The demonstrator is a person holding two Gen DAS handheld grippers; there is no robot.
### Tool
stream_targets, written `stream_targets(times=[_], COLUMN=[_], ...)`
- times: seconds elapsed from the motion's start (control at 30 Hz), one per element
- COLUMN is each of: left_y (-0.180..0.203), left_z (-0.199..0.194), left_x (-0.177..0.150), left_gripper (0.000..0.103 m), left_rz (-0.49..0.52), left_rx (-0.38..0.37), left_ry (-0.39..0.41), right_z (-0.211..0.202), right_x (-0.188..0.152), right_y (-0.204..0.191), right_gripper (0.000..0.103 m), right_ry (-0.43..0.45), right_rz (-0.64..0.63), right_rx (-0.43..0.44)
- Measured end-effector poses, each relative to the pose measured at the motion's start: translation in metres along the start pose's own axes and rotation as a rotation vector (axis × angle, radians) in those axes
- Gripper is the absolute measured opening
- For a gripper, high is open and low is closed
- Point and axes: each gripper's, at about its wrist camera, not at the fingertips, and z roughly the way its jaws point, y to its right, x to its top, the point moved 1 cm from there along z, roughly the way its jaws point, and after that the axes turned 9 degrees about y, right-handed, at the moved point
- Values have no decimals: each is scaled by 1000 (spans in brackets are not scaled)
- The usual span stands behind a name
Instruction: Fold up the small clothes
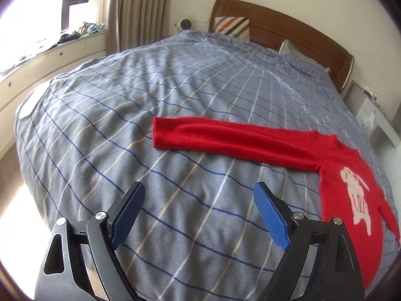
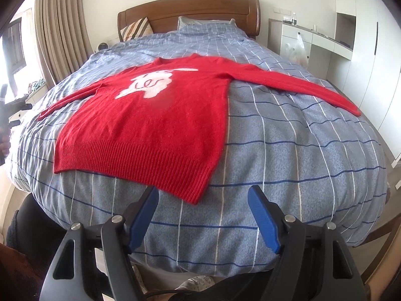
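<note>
A small red sweater [image 2: 155,115] with a white animal figure lies flat, face up, on the blue checked bed cover [image 2: 300,150], both sleeves spread out. In the left wrist view its body [image 1: 351,188] is at the right and one sleeve [image 1: 225,138] stretches left. My left gripper [image 1: 199,193] is open and empty, above the cover short of that sleeve. My right gripper [image 2: 203,197] is open and empty, just before the sweater's ribbed hem corner [image 2: 193,195].
A wooden headboard [image 2: 190,10] and pillows [image 2: 136,28] are at the far end. Curtains [image 1: 135,10] and a window ledge [image 1: 50,57] run along the left. White cabinets [image 2: 325,40] stand at the right. The bed's near edge is under my right gripper.
</note>
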Motion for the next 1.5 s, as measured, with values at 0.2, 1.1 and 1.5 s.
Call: stream_targets(times=[0.2, 1.1, 1.5], left_y=[66, 112, 128], left_z=[-16, -63, -80], left_x=[-45, -61, -56], left_gripper=[93, 95, 95], left_rz=[71, 153, 171], left_rx=[-126, -218, -253], left_ry=[-35, -15, 0], right_z=[-1, -25, -31], right_x=[4, 29, 29], right_y=[7, -5, -17], right_gripper=[74, 77, 80], right_ry=[42, 116, 123], right_rz=[0, -26, -47], right_rx=[-22, -7, 18])
